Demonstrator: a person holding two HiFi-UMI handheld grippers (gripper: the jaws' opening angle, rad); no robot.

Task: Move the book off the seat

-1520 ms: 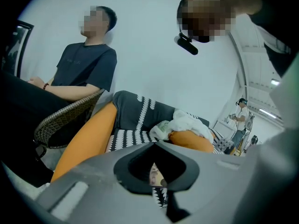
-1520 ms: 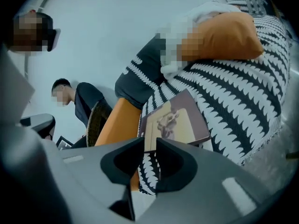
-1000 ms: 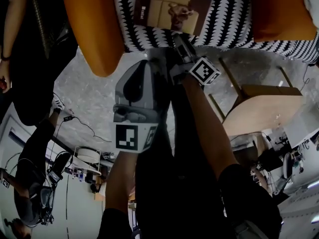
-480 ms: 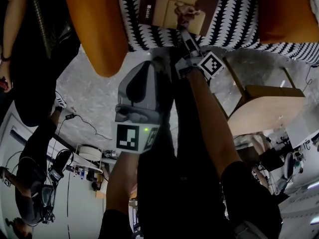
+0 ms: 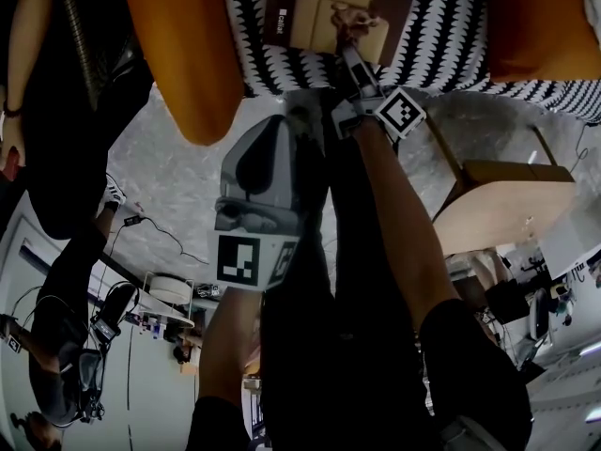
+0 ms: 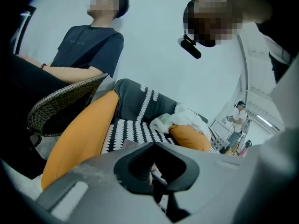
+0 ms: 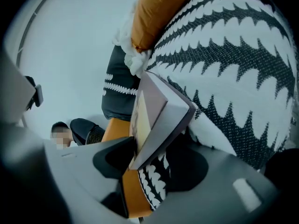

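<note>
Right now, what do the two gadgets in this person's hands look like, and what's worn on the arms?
Both are chunky grey moulded plastic: the left gripper and right gripper each carry a cube with black-and-white square markers and have dark-lined jaws. Dark short sleeves show at the shoulders. The right jaws have just closed slightly, the book between them.

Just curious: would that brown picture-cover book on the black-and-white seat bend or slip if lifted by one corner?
The brown picture-cover book probably stays stiff: its edge looks thick. Gripped at a corner, it may swing. The black-and-white fabric seat likely resists sliding.
</note>
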